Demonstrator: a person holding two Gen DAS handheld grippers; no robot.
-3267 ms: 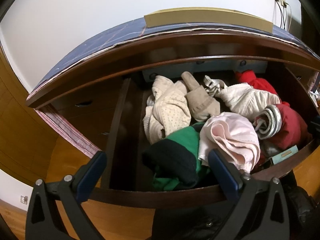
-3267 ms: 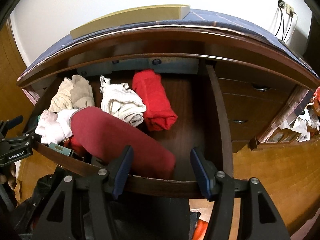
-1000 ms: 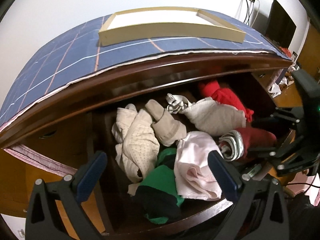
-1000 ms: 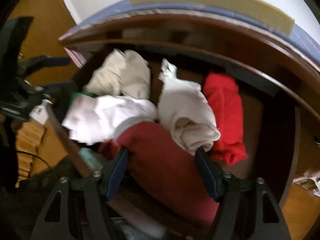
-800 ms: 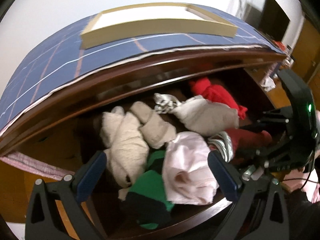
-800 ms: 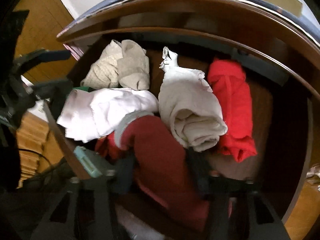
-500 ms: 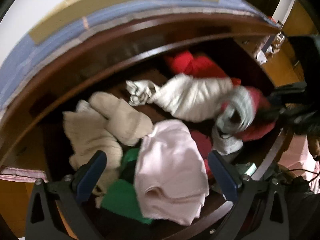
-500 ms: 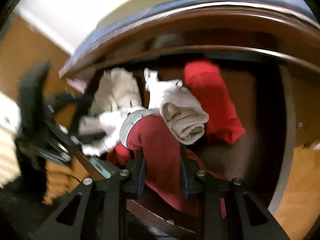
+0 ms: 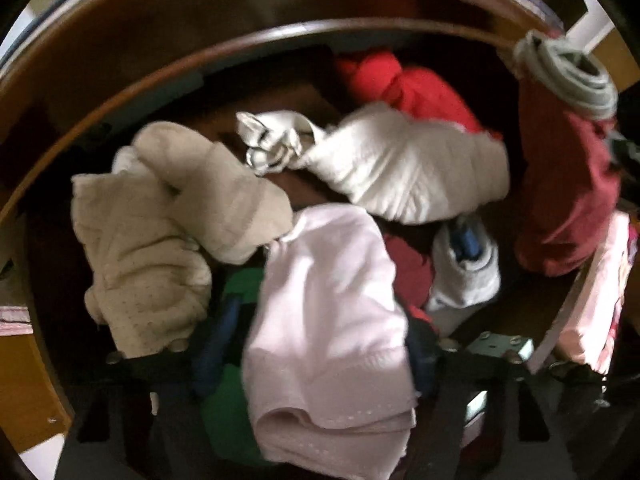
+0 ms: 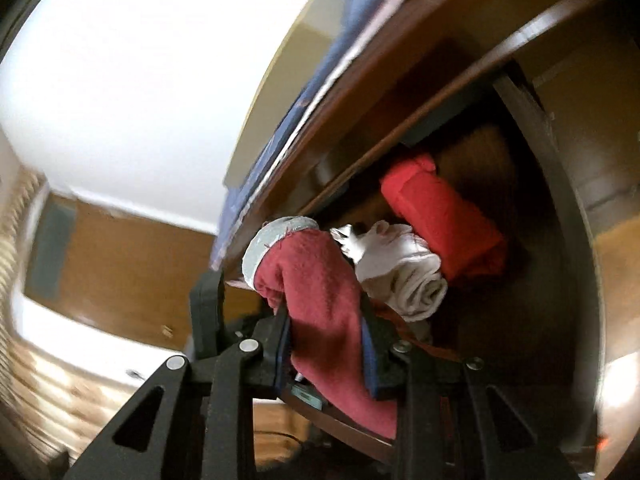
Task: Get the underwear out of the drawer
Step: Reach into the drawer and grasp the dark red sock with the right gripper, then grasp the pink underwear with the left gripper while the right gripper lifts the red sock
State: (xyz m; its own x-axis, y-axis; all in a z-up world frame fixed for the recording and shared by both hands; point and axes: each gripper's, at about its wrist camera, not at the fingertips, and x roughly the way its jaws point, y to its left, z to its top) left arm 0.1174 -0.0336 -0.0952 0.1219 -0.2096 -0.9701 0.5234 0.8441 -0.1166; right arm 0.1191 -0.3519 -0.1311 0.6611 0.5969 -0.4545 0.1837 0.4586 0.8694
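Drawer open, crammed. Right tool clamped on dark red underwear, lifted clear of the pile for removal. Left tool closing, straddling pink underwear in the drawer front, pads not yet pressing.

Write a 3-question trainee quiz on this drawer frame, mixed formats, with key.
1. True or false: the right gripper is shut on the maroon garment.
2. Which piece sits between the left gripper's closing jaws? A) pink garment B) red roll C) white roll
3. Fill in: the maroon garment's waistband is ____ in colour.

Key: 1 true; 2 A; 3 grey.
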